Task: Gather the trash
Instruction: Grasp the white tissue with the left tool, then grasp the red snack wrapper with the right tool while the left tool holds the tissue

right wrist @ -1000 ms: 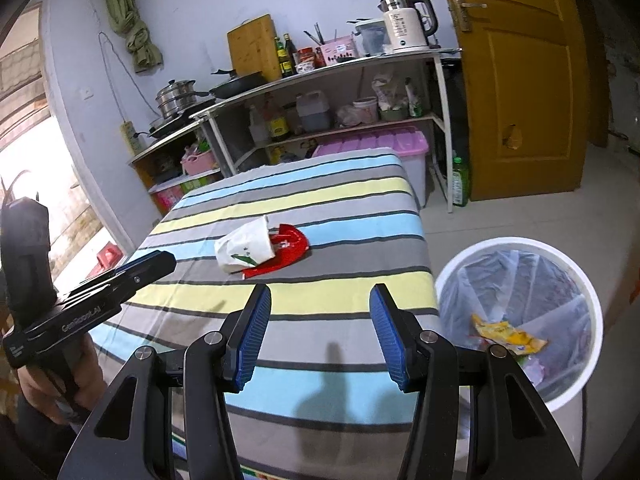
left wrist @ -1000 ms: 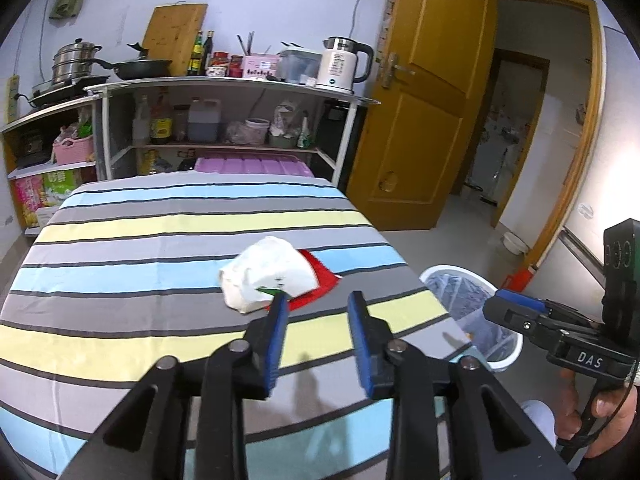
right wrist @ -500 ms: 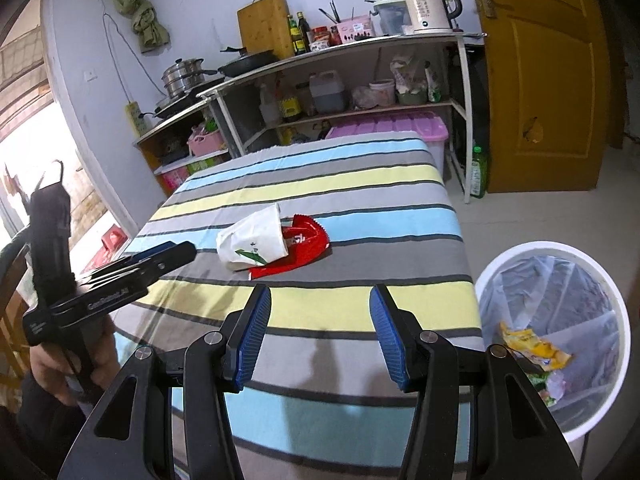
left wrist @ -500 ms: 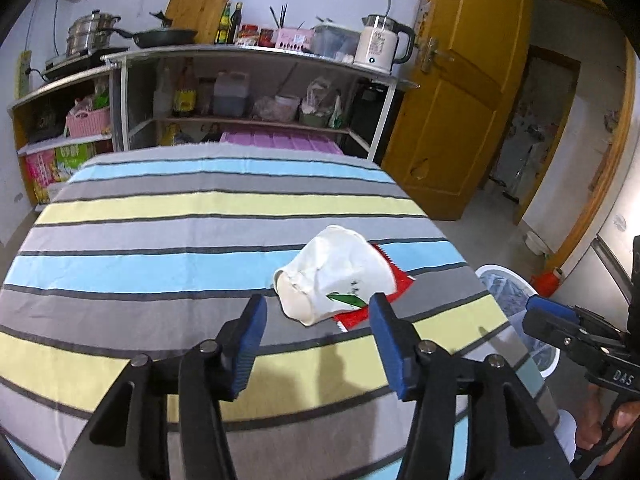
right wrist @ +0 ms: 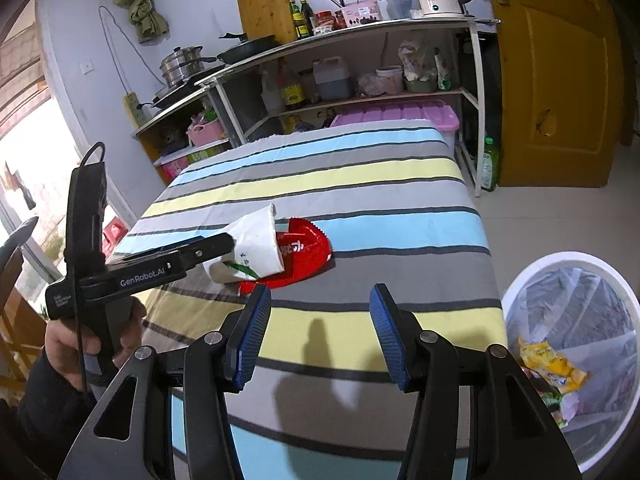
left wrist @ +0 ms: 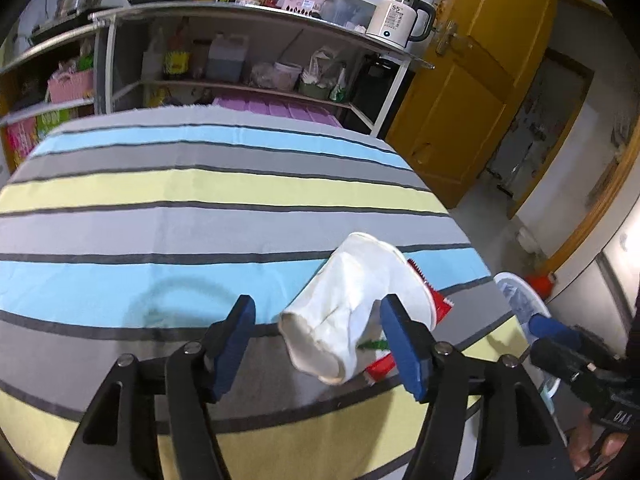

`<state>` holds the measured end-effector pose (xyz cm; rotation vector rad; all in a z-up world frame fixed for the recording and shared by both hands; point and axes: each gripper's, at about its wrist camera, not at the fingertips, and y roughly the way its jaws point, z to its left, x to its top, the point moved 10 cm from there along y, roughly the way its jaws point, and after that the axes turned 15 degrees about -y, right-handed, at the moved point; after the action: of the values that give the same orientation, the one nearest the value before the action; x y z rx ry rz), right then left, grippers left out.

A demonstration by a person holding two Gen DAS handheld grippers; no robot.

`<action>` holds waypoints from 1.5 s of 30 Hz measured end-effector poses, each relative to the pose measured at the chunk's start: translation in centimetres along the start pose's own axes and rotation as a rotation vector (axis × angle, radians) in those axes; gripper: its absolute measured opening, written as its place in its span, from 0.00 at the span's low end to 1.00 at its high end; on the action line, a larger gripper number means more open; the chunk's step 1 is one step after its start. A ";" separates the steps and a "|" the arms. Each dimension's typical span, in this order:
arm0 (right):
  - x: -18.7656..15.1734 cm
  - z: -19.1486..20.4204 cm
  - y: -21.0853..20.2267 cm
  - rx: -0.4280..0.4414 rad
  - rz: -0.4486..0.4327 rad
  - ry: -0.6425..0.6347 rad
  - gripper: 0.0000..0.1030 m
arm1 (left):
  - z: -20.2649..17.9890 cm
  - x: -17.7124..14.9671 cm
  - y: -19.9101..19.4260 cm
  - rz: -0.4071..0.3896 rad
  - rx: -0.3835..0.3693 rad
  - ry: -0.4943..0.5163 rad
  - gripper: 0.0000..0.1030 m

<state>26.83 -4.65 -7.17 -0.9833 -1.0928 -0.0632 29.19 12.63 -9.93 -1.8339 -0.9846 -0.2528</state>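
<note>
Crumpled white paper cup point(left wrist: 356, 304) on glossy red wrapper point(right wrist: 304, 252); both grippers' jaws released, left just widened

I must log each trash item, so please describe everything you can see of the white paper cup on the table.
The paper cup is white, crumpled and dented, with a small green print near its rim. It lies on its side on the striped tablecloth, resting partly on a red wrapper. The left claw is open and its jaws have just been opening; the cup sits between them, not yet pinched.
</note>
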 end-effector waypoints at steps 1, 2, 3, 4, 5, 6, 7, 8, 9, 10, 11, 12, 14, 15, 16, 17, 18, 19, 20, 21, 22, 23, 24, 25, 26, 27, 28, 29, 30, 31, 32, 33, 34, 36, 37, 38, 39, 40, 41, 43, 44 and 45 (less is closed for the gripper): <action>0.1 -0.1 0.2 0.002 0.002 0.000 0.51 | 0.0 0.1 0.2 0.006 -0.011 -0.009 0.66; 0.1 -0.1 0.3 0.003 0.004 -0.001 0.51 | -0.1 0.1 0.3 0.009 -0.019 -0.015 0.66; 0.2 -0.2 0.5 0.004 0.007 -0.001 0.51 | -0.2 0.0 0.4 0.011 -0.024 -0.020 0.66; 0.2 -0.2 0.6 0.004 0.009 0.000 0.51 | -0.2 -0.1 0.5 0.018 -0.029 -0.025 0.66; 0.2 -0.3 0.8 0.005 0.012 0.001 0.51 | -0.3 -0.4 0.5 0.028 -0.037 -0.029 0.65; 0.2 -0.4 1.0 0.004 0.015 0.004 0.51 | -0.3 -0.5 0.6 0.034 -0.044 -0.029 0.59; 0.2 -0.5 1.2 0.004 0.017 0.007 0.51 | -0.5 -0.7 0.5 0.036 -0.050 -0.026 0.59; 0.2 -0.6 1.3 0.006 0.019 0.011 0.51 | -0.6 -0.7 0.4 0.035 -0.049 -0.021 0.57; 0.2 -0.8 1.5 0.008 0.021 0.017 0.51 | -0.7 -0.8 0.2 0.029 -0.046 -0.011 0.54; 0.3 -0.9 1.7 0.009 0.023 0.022 0.51 | -0.8 -0.8 0.0 0.022 -0.046 -0.001 0.51; 0.3 -0.9 1.9 0.011 0.025 0.025 0.51 | -0.9 -0.9 -0.3 0.018 -0.046 0.006 0.47; 0.3 -1.0 2.1 0.014 0.028 0.029 0.51 | -1.0 -0.9 -0.7 0.011 -0.048 0.013 0.44; 0.4 -1.0 2.6 0.020 0.038 0.037 0.51 | -1.0 -1.0 -1.4 -0.007 -0.044 0.020 0.44; 0.4 -0.9 3.0 0.025 0.046 0.042 0.51 | -1.0 -0.9 -1.6 -0.017 -0.040 0.027 0.43; 0.3 -1.0 3.3 0.029 0.052 0.045 0.51 | -1.0 -0.8 -1.9 -0.027 -0.034 0.032 0.43; 0.3 -0.9 3.6 0.033 0.057 0.045 0.51 | -1.0 -0.8 -2.2 -0.035 -0.033 0.035 0.43; 0.4 -0.9 4.1 0.037 0.066 0.043 0.51 | -1.0 -0.8 -2.5 -0.042 -0.034 0.037 0.43; 0.5 -0.8 4.4 0.037 0.071 0.041 0.51 | -0.9 -0.8 -2.9 -0.051 -0.033 0.036 0.43; 0.7 -0.8 4.8 0.036 0.075 0.034 0.51 | -0.8 -0.7 -3.3 -0.061 -0.033 0.036 0.43; 0.9 -0.7 5.0 0.037 0.077 0.026 0.51 | -0.6 -0.5 -3.7 -0.072 -0.033 0.032 0.43; 1.2 -0.6 5.3 0.039 0.080 0.016 0.51 | -0.4 -0.3 -4.2 -0.084 -0.032 0.025 0.43; 1.4 -0.6 5.6 0.040 0.082 0.007 0.51 | -0.1 -0.1 -4.6 -0.096 -0.032 0.017 0.43; 1.8 -0.5 6.0 0.040 0.084 -0.007 0.51 | 0.2 0.0 -5.0 -0.105 -0.031 0.008 0.43; 2.2 -0.4 6.5 0.040 0.082 -0.026 0.51 | 0.5 0.1 -5.4 -0.113 -0.032 -0.001 0.43; 2.5 -0.3 6.8 0.039 0.083 -0.039 0.51 | 0.9 0.3 -5.7 -0.120 -0.033 -0.009 0.43; 2.8 -0.4 7.5 0.038 0.090 -0.052 0.51 | 1.1 0.4 -5.9 -0.124 -0.031 -0.016 0.43; 3.1 -0.4 8.1 0.038 0.095 -0.064 0.51 | 1.5 0.4 -6.1 -0.127 -0.030 -0.023 0.43; 3.4 -0.3 8.7 0.042 0.100 -0.077 0.51 | 1.8 0.4 -6.1 -0.128 -0.028 -0.028 0.43; 3.5 -0.3 9.3 0.047 0.106 -0.090 0.51 | 2.1 0.4 -6.2 -0.130 -0.026 -0.035 0.43; 3.5 -0.1 9.7 0.052 0.113 -0.097 0.51 | 2.4 0.5 -6.3 -0.131 -0.024 -0.040 0.43; 3.5 -0.1 10.1 0.057 0.121 -0.104 0.51 | 2.6 0.5 -6.4 -0.134 -0.023 -0.044 0.43; 3.6 0.1 10.6 0.063 0.130 -0.116 0.51 | 3.0 0.5 -6.5 -0.136 -0.021 -0.050 0.43; 3.6 0.3 10.9 0.071 0.137 -0.129 0.51 | 3.2 0.5 -6.6 -0.138 -0.020 -0.054 0.43; 3.7 0.9 11.3 0.081 0.145 -0.166 0.51 | 3.7 0.6 -6.7 -0.142 -0.020 -0.062 0.43; 3.7 1.1 11.3 0.080 0.148 -0.182 0.51 | 3.8 0.6 -6.7 -0.143 -0.021 -0.066 0.43; 3.6 1.4 11.4 0.080 0.155 -0.205 0.51 | 3.9 0.6 -6.7 -0.143 -0.022 -0.070 0.43; 3.5 1.6 11.5 0.082 0.160 -0.219 0.51 | 4.1 0.6 -6.7 -0.144 -0.022 -0.075 0.43; 3.4 1.8 11.5 0.079 0.164 -0.237 0.48 | 4.2 0.6 -6.7 -0.144 -0.022 -0.078 0.43; 3.3 2.1 11.6 0.070 0.167 -0.255 0.44 | 4.4 0.6 -6.6 -0.144 -0.022 -0.081 0.43; 3.0 2.4 11.5 0.048 0.176 -0.287 0.23 | 4.6 0.5 -6.5 -0.142 -0.020 -0.088 0.43; 3.0 2.4 11.4 0.035 0.175 -0.298 0.22 | 4.8 0.5 -6.5 -0.141 -0.018 -0.092 0.43; 2.9 2.5 11.2 0.026 0.174 -0.307 0.15 | 4.9 0.5 -6.5 -0.140 -0.017 -0.094 0.43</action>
<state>32.03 4.95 -11.80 -1.0838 -1.2781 0.2500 23.60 18.13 -7.69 -1.8083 -1.1818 -0.2626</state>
